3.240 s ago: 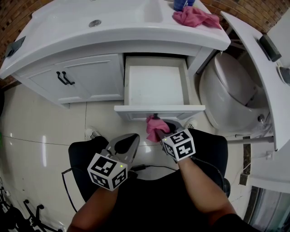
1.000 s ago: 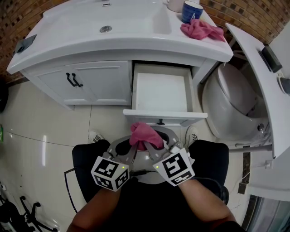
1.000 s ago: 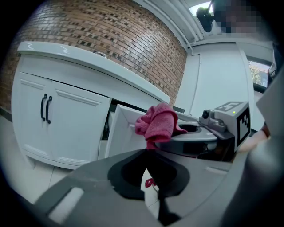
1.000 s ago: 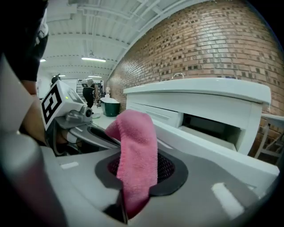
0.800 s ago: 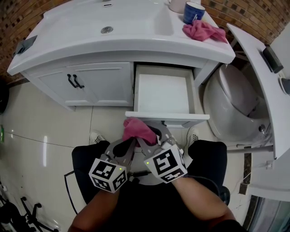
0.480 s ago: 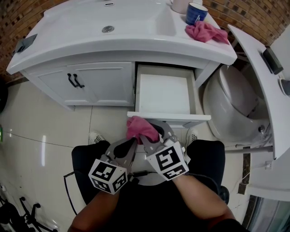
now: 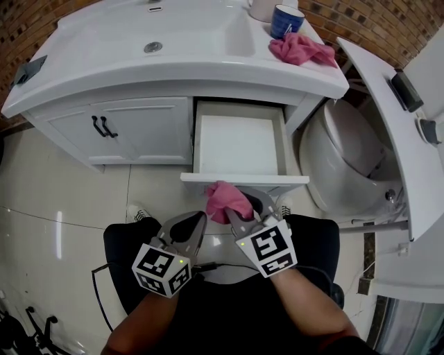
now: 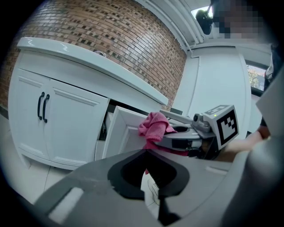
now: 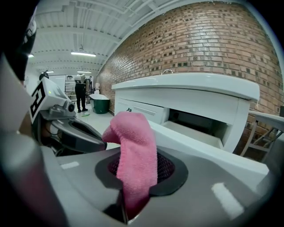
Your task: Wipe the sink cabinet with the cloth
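a pink cloth (image 7: pixel 225 200) is gripped by the right gripper (image 7: pixel 239 211). its jaws are closed on the lower part of the cloth, and the rest is bunched up beyond the jaw tips. the cloth is held at the white front panel of the open drawer (image 7: pixel 243 180), near the panel's middle and overlapping its lower edge in the head view. whether the panel is touched cannot be told.

the left gripper (image 7: pixel 194 223) is held beside the right one, to the left of the drawer's front and farther out from it than the cloth. its jaws are pressed together with nothing between them, and the cloth is not touched by them.

the drawer is pulled out of the white sink cabinet (image 7: pixel 139 128). two closed doors with black handles (image 7: pixel 100 127) are seen to the left of the drawer. the white countertop (image 7: pixel 90 66) lies above and behind the drawer. a second pink cloth (image 7: pixel 300 50) is left on the countertop above the drawer's right side, with a blue cup (image 7: pixel 284 19) just behind it. a white toilet (image 7: pixel 340 156) stands to the right of the drawer.
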`<state>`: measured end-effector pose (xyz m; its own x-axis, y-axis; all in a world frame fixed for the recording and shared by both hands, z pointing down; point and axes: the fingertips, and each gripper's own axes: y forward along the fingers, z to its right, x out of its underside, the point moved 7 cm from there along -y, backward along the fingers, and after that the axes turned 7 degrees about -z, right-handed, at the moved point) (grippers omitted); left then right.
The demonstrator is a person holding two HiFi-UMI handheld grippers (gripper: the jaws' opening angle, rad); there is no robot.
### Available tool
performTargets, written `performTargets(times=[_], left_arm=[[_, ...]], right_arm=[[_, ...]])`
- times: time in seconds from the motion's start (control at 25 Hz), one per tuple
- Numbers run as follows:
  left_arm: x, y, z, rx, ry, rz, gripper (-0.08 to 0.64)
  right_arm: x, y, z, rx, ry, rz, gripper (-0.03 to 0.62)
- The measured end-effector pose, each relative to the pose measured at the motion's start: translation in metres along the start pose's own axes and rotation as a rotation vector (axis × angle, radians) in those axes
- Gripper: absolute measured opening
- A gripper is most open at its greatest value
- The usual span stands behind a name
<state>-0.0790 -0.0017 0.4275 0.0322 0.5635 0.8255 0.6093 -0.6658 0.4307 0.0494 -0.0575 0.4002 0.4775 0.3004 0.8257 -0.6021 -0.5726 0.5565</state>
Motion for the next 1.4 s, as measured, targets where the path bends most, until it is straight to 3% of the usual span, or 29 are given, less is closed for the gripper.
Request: performTargets(times=[0.48,0.72,1.4], left_arm=[[-0.002,0.013,0.006,0.001,0.003,-0.005,0.005],[-0.002,0.016,0.007,0.003,0.005,-0.011,0.005],[-0.001,0.017,0.009,0.001,0.016,-0.019,0.005]], right_arm=[[0.046,-0.045,0.064,0.105,0.106,-0.089,0.094],[0.059,-0.065,0.087,0.156,0.112,-0.112,0.094],[0.083,-0.104,0.122,0.259,0.227,-0.138,0.094]])
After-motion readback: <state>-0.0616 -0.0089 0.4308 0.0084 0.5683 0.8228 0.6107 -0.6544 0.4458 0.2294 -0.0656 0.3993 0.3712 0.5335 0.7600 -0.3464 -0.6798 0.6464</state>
